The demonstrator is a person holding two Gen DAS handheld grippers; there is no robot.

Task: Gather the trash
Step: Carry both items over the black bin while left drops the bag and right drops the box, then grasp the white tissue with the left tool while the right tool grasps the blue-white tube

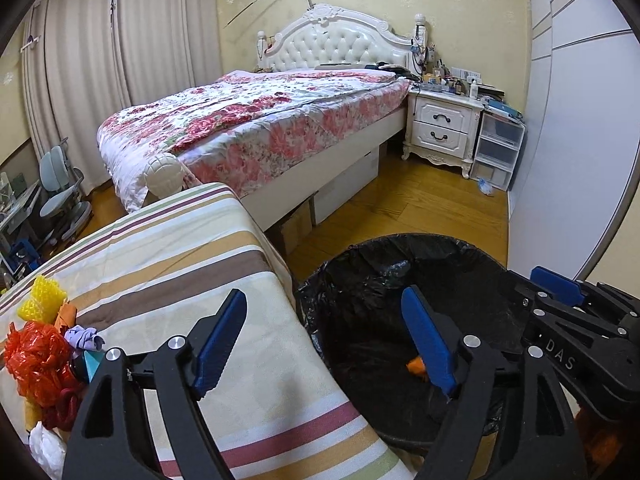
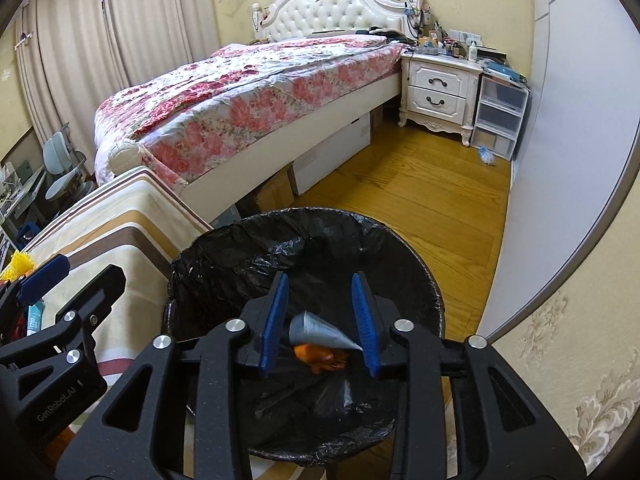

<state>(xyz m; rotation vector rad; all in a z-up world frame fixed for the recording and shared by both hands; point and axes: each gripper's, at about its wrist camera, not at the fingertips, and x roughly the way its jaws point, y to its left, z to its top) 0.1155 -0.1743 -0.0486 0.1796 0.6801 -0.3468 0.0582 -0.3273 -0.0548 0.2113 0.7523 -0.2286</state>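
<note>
A bin lined with a black bag (image 1: pixel 400 264) (image 2: pixel 224 248) stands on the floor beside a striped table (image 1: pixel 168 264). An orange scrap (image 2: pixel 320 356) lies in the bin. My right gripper (image 2: pixel 320 320) hovers over the bin, jaws partly open, with a grey cone-shaped piece (image 2: pixel 316 330) between the pads; I cannot tell if it is held or falling. My left gripper (image 1: pixel 328 344) is open and empty, straddling the table edge and bin rim. A trash pile sits on the table's left: red plastic bag (image 1: pixel 36 360), yellow foam net (image 1: pixel 40 300), purple scrap (image 1: pixel 84 338).
A bed with a floral quilt (image 1: pixel 256 120) lies ahead, with boxes (image 1: pixel 348 188) under it. A white nightstand (image 1: pixel 440 128) and plastic drawers (image 1: pixel 498 148) stand at the far right. A wardrobe wall (image 1: pixel 576 160) runs along the right. Wood floor (image 1: pixel 420 208) surrounds the bin.
</note>
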